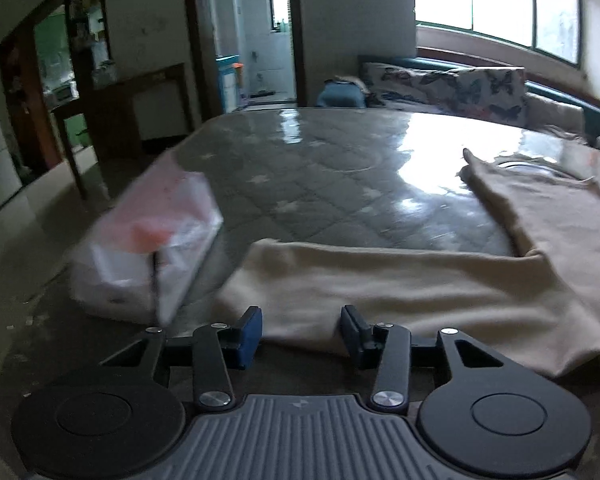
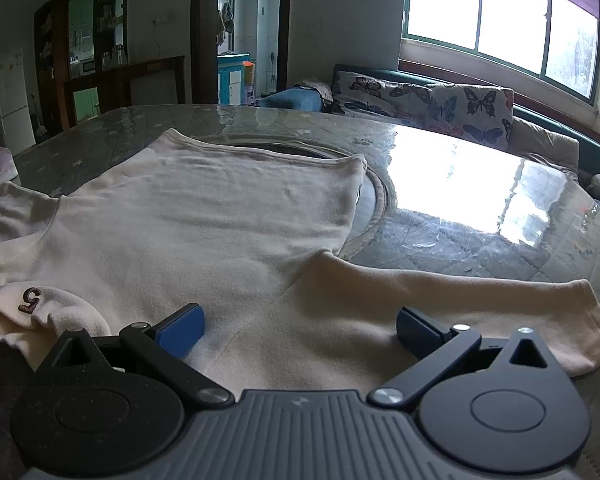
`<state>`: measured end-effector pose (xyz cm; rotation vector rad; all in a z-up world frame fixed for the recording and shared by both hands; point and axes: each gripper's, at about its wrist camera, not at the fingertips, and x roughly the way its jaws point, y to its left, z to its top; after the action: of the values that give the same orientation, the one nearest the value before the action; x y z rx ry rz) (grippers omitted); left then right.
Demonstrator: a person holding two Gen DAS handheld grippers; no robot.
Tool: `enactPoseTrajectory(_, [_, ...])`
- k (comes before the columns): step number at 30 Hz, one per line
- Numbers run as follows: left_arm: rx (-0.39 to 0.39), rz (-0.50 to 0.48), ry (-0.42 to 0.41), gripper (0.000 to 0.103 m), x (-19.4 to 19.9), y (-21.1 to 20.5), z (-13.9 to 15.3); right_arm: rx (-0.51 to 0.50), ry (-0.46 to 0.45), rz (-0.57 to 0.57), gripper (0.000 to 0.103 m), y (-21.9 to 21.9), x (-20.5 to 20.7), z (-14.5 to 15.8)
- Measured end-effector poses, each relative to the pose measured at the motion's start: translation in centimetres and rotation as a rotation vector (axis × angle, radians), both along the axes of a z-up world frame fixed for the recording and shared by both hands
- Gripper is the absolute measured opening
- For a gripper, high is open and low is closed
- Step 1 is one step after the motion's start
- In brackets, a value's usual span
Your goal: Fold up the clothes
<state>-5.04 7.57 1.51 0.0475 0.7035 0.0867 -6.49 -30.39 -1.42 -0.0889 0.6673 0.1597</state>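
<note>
The cream sweater (image 2: 204, 224) lies flat on the glossy round table (image 2: 480, 208), hem toward the far side, collar end nearest the person, so its long axis runs away from both grippers. And here is the relation that counts: the right gripper (image 2: 300, 330) sits directly over the right sleeve (image 2: 440, 296), which stretches out sideways to that gripper's right, cuff well out toward the table edge. The jaws stand wide apart with nothing between them, blue pads hovering just above the fabric where the sleeve joins the body.

Over on the other side, the left gripper (image 1: 300, 334) is also spread and empty, lined up on the near edge of the left sleeve (image 1: 380, 288), which runs crosswise in front of it. The right gripper looks the closer to its cloth; the left seems to be just short of its sleeve's edge.

A small patch shaped like the number 5 (image 2: 30, 299) shows on a turned-over bit of cloth at the near left. A plastic-wrapped packet (image 1: 148, 248) sits on the table just left of the left sleeve, blurred, contents unreadable. A cushioned bench (image 2: 428, 104) with butterfly print runs under the window (image 2: 500, 24). No basket or bin is visible anywhere.

Likely call: each sleeve gets pinched and carried inward across the body.
</note>
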Motion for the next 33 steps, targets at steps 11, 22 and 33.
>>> enactPoseTrajectory(11, [0.029, 0.018, -0.017, 0.05, 2.0, -1.4, -0.1, -0.012, -0.006, -0.001, 0.103, 0.2, -0.1, 0.0])
enactPoseTrajectory(22, [-0.022, 0.257, -0.041, 0.054, -0.2, 0.9, 0.0, 0.0, -0.001, -0.001, 0.103, -0.1, -0.1, 0.1])
enactPoseTrajectory(33, [-0.208, 0.215, -0.07, 0.009, 1.1, 2.1, 0.8, -0.011, -0.011, -0.001, 0.103, 0.1, -0.4, 0.1])
